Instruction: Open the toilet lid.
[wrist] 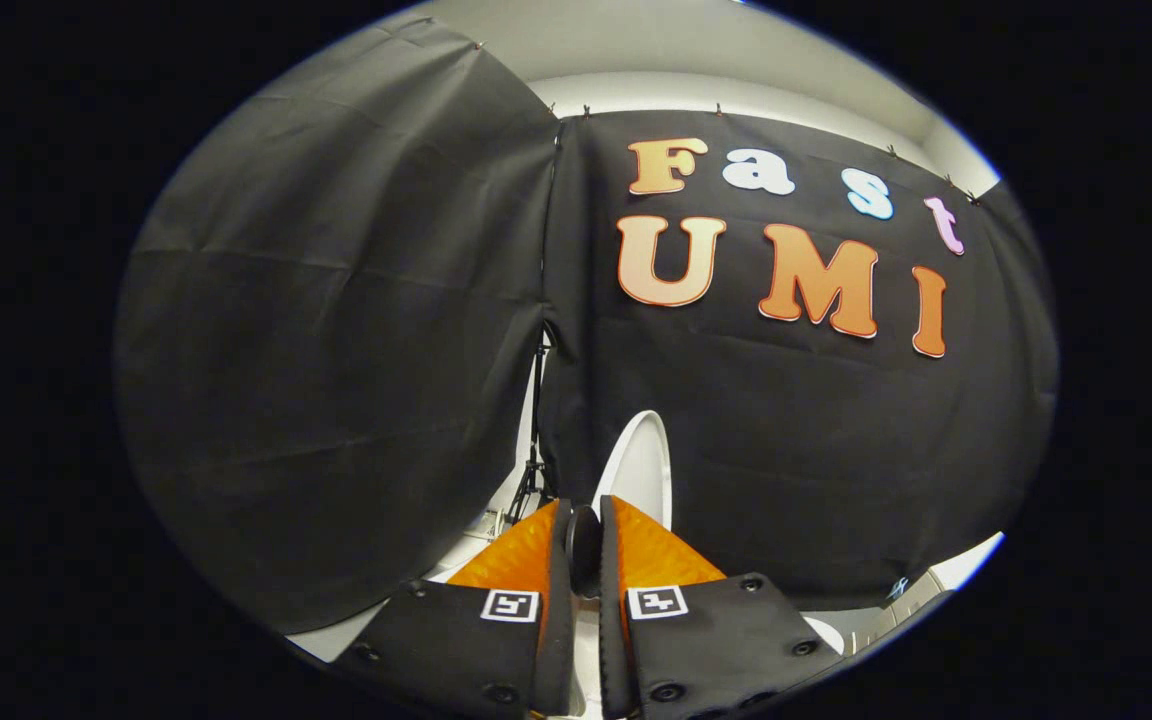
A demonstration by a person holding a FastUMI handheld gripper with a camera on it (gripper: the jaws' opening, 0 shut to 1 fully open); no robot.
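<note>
two fingers of tongs (584, 520) nearly closed, narrow gap, white lid (641, 470) edge running between and beyond tips; cannot tell if both press on it. lid stands near upright, edge-on, before black booth wall (336, 350). judgement: lift almost done. keep push light, follow hinge arc, let lid settle back against rest, avoid slam, then ease tongs off edge.
</note>
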